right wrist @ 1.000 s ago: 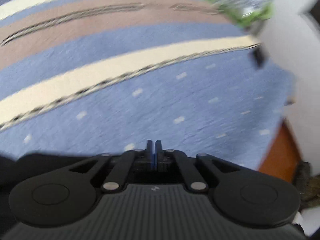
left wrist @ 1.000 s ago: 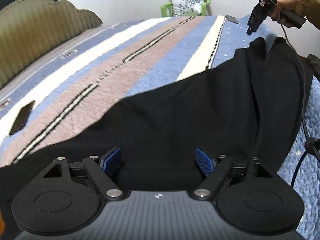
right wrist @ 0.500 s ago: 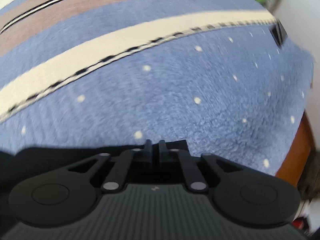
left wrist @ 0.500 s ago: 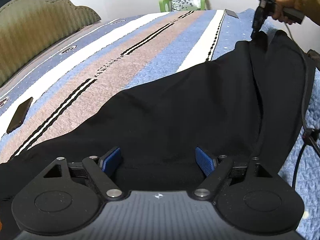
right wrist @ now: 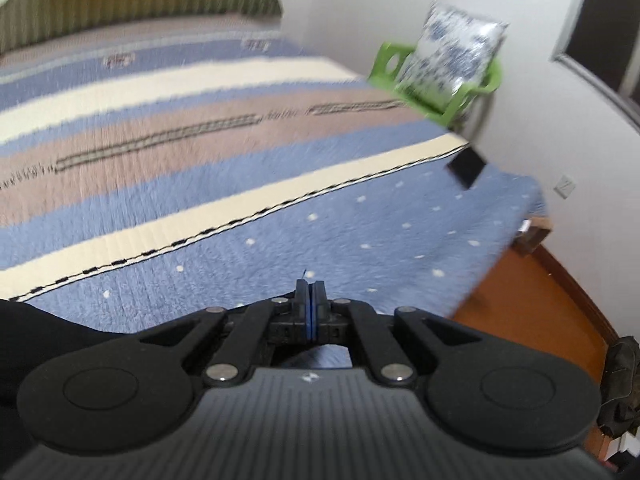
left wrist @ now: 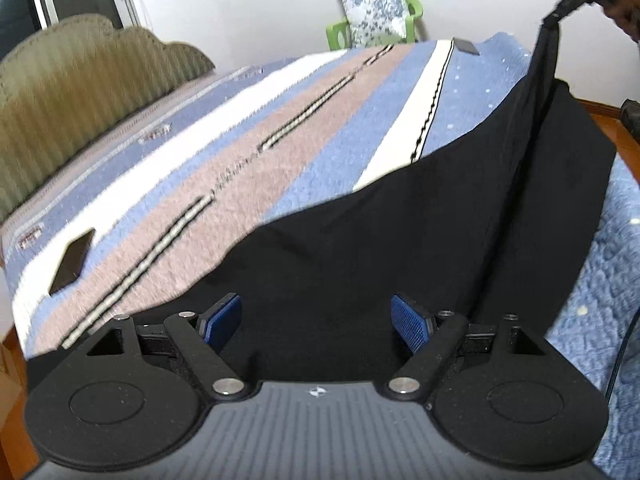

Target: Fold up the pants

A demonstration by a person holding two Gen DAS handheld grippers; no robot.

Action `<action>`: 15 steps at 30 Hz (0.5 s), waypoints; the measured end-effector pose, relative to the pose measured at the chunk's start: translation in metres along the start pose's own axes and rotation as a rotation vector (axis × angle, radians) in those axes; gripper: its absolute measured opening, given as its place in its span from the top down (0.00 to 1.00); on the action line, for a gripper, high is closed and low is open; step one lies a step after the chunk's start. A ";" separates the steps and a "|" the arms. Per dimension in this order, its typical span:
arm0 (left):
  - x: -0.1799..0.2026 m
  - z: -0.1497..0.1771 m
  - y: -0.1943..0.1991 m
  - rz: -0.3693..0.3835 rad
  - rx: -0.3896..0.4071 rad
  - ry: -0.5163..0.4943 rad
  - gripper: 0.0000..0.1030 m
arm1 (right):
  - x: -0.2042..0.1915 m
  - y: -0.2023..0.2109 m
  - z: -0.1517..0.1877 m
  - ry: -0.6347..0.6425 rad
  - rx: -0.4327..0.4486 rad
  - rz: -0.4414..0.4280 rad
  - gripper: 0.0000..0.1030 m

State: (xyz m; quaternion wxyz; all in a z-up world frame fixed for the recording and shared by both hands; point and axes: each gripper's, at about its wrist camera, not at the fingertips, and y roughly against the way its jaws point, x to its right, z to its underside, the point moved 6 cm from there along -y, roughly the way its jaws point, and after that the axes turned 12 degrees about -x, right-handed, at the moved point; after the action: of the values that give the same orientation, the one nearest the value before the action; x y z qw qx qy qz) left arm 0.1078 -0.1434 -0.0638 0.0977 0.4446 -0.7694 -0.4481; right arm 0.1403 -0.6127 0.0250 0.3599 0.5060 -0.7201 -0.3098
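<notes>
Black pants (left wrist: 400, 232) lie across the near side of a striped bedspread (left wrist: 248, 152). My left gripper (left wrist: 316, 322) is open, its blue pads (left wrist: 410, 326) wide apart just above the near part of the pants, holding nothing. My right gripper (right wrist: 310, 306) is shut; in the left wrist view it shows at the top right (left wrist: 554, 18), pinching one end of the pants and lifting it into a taut ridge above the bed. In the right wrist view only a dark strip of the pants (right wrist: 52, 328) shows at the lower left.
A dark phone (left wrist: 72, 262) lies on the bed at the left and a small dark card (left wrist: 466, 46) at the far edge. A green chair with a floral cushion (left wrist: 374, 8) stands beyond the bed. The padded headboard (left wrist: 80, 92) is at the left. Wooden floor (right wrist: 532, 300) borders the bed.
My right gripper has risen well above the bed, pulling the pants end up with it. My left gripper stays open over the pants and its view has tilted a little.
</notes>
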 end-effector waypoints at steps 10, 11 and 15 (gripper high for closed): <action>0.007 -0.006 0.012 -0.028 0.010 0.005 0.21 | 0.063 0.009 0.166 -0.308 0.052 0.215 0.64; 0.009 -0.008 0.011 -0.048 0.012 0.001 0.21 | 0.063 -0.001 0.182 -0.354 0.012 0.203 0.65; 0.012 -0.014 0.008 -0.091 0.021 0.010 0.21 | 0.034 -0.002 0.216 -0.551 0.127 -0.131 0.65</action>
State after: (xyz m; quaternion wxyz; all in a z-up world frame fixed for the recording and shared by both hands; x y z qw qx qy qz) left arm 0.1039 -0.1596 -0.0524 0.0762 0.4825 -0.7524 -0.4419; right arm -0.0462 -0.6280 -0.0889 0.0978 0.4697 -0.7744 -0.4124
